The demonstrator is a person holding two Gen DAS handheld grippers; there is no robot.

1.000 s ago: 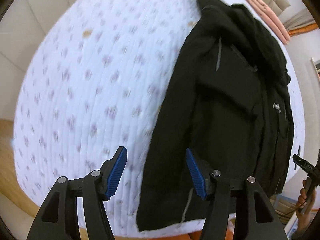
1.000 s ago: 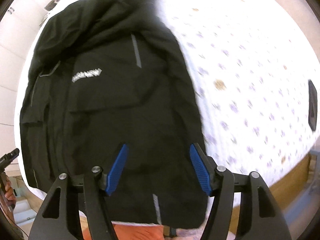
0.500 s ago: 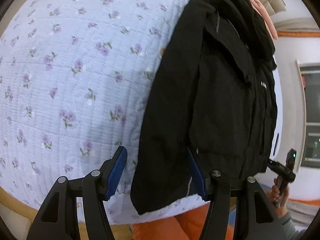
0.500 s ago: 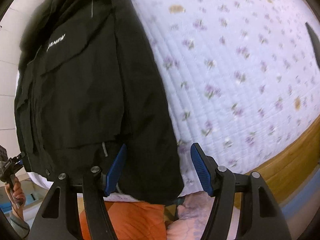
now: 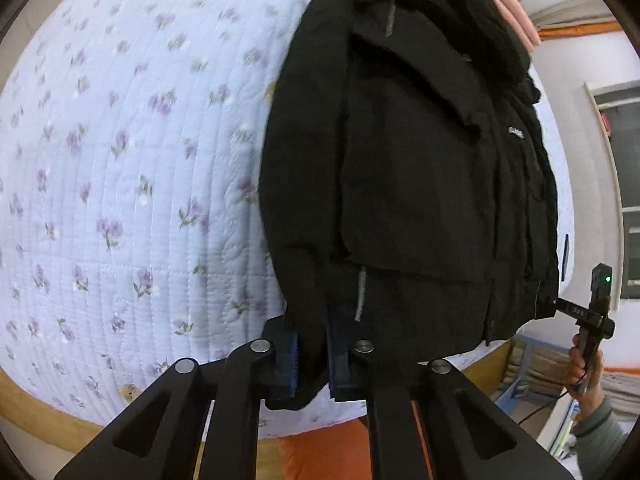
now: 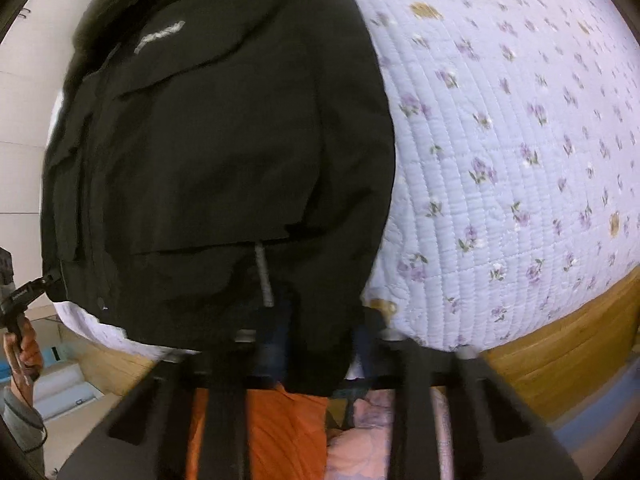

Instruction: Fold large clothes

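A black jacket [image 5: 416,184] is laid flat on a bed covered by a white quilt with purple flowers [image 5: 120,168], its hem toward the claws and its collar at the far end.

Left claw [image 5: 312,354]: the blue pads are drawn close together with a fold of the jacket's hem corner pinched between them. The bulk of the jacket extends ahead and to the right of this claw; bare quilt is seen to its left. A grey reflective strip [image 5: 361,294] is located just ahead of the right pad.

Right claw [image 6: 320,344]: the view is motion-blurred. The jacket's [image 6: 224,152] hem is draped over the fingers and hides most of them; the dark fingers appear close together with cloth between them, so a grip on the hem is recorded. The jacket lies ahead and to the left of this claw, the quilt [image 6: 520,128] to its right. A grey reflective strip [image 6: 265,276] is seen just ahead of the claw, and a white logo [image 6: 160,34] near the far end.

The wooden bed frame [image 6: 568,352] is visible below the quilt edge.
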